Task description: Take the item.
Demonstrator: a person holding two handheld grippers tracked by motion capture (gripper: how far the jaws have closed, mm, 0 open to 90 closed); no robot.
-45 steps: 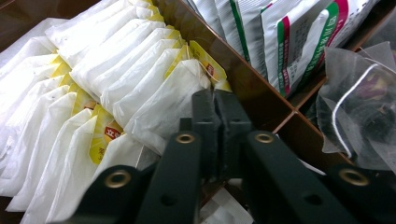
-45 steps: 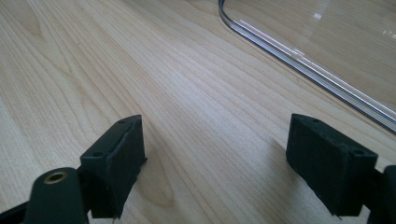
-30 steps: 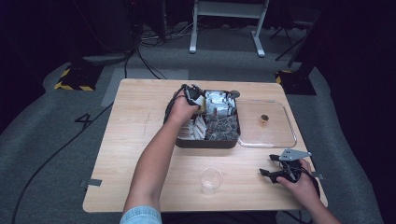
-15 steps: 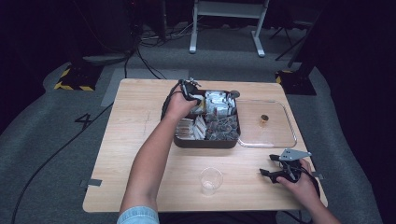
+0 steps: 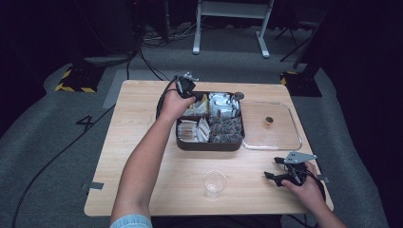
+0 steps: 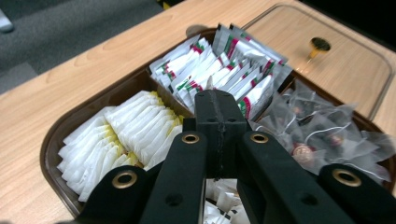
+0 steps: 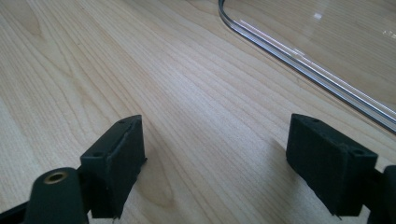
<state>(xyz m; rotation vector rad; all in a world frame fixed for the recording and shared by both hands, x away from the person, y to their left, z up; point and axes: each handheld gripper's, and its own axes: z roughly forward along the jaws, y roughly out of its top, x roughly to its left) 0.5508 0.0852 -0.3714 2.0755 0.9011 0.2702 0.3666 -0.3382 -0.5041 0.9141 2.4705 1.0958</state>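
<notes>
Four compartments divide the dark brown tray, which sits at the centre of the high view with its sides square to the worktop; in the left tool view white-and-yellow sachets fill the left compartment, red-and-green printed packets the upper middle, clear bags the right. A clear lid with a small brass knob lies flat just right of the tray. A clear plastic cup stands upright below the tray. Grey carpet, cables and a white stand surround the pale wooden worktop. The left tool, jaws pressed together, hangs over the tray. The right tool, jaws wide apart, rests low on the wood at lower right.
</notes>
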